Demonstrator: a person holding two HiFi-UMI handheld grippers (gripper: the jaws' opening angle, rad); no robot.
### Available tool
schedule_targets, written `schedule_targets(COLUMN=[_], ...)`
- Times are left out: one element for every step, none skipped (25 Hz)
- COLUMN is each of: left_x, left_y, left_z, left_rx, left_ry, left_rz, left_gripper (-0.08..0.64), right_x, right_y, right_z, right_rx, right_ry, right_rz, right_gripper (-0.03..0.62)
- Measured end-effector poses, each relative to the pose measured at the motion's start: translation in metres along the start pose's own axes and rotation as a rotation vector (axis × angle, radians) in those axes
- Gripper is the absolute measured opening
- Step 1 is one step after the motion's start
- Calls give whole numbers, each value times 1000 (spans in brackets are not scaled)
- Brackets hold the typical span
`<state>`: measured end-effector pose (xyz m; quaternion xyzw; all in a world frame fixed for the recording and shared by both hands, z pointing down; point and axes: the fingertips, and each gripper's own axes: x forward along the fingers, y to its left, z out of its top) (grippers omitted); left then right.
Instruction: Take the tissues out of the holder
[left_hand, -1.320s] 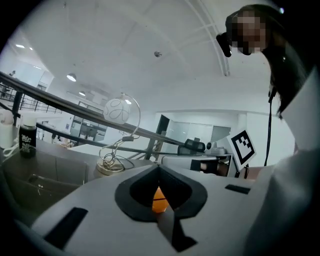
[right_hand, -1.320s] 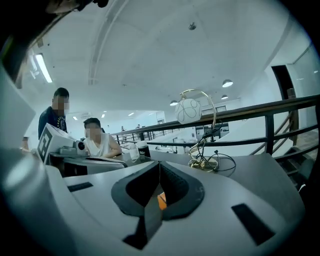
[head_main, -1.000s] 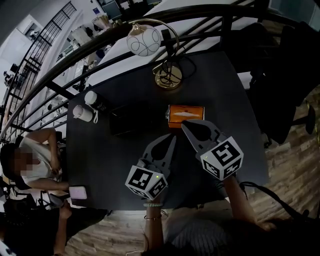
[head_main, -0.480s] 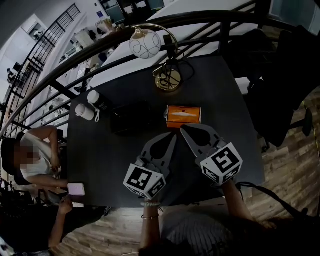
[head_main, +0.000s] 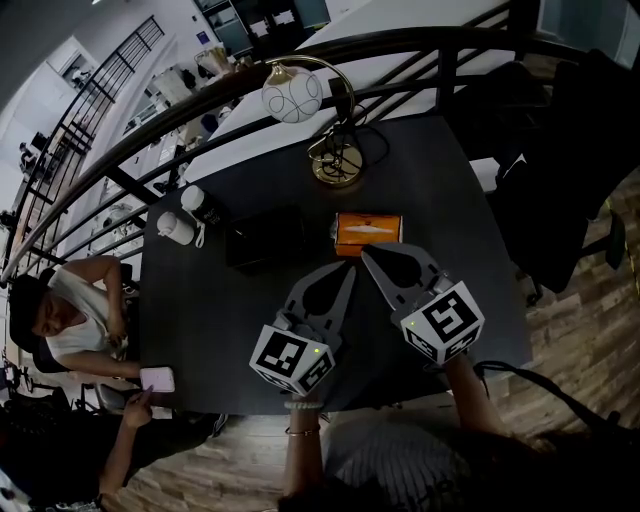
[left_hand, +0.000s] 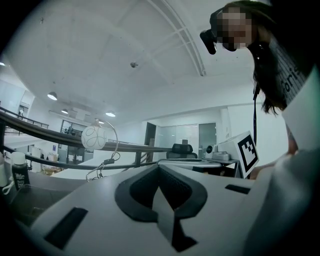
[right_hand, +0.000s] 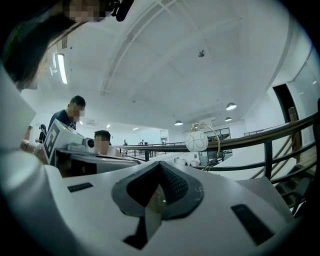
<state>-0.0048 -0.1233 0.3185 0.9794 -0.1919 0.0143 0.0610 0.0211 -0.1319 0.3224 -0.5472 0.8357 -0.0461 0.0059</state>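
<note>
Head view gives us what neither gripper view does: the orange tissue holder (head_main: 368, 232). It lies flat on the dark table (head_main: 200, 320) just right of the frame's centre, with a pale tissue (head_main: 366, 229) showing at its top slot. Both gripper views tilt up toward the ceiling and the railing, so the holder does not appear in them. What they give us instead is the jaws up close. The left gripper (head_main: 347, 270) has its two jaws pressed together with nothing between them. The right gripper (head_main: 367, 252) has its jaws meeting at the tip as well, and it is empty.

From above, the right gripper's tip lies at the holder's lower edge, pointing into it; we cannot tell whether it touches. The left gripper's tip sits just below and left of the holder, apart from it. The two grippers lie side by side in the lower middle of the frame.

Around the holder we see a black box (head_main: 265, 238) just to its left and two white bottles (head_main: 195, 203) further left. A globe lamp (head_main: 291, 96) on a brass base stands above, toward top centre. A curved black railing (head_main: 150, 130) borders the table's far side. A seated person (head_main: 75, 320) is at the left edge, with a pink phone (head_main: 158, 380) near the table's lower-left corner. A dark chair (head_main: 560, 150) fills the right. Only bare table lies between the left gripper's tip and the holder.
</note>
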Motion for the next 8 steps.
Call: schedule_targets(left_x=[0, 0, 0, 0, -1, -1, -1, -1], left_y=[0, 0, 0, 0, 0, 0, 0, 0], left_z=[1, 1, 1, 1, 1, 1, 1, 1], left_rx=[0, 1, 3, 5, 6, 7, 7, 8], left_ry=[0, -1, -1, -2, -3, -3, -4, -4], left_rz=[0, -1, -1, -1, 0, 1, 1, 1], left_gripper=[8, 8, 8, 8, 8, 8, 8, 8], right_x=[0, 0, 0, -1, -1, -1, -1, -1], right_y=[0, 0, 0, 0, 0, 0, 0, 0], right_z=[1, 1, 1, 1, 0, 0, 0, 0], right_rx=[-3, -4, -5, -5, -6, -8, -11, -14], right_ry=[-2, -4, -4, -4, -4, -4, -5, -6], right_rz=[-2, -3, -4, -5, -5, -4, -3, -1], right_gripper=[14, 14, 14, 14, 14, 14, 14, 14])
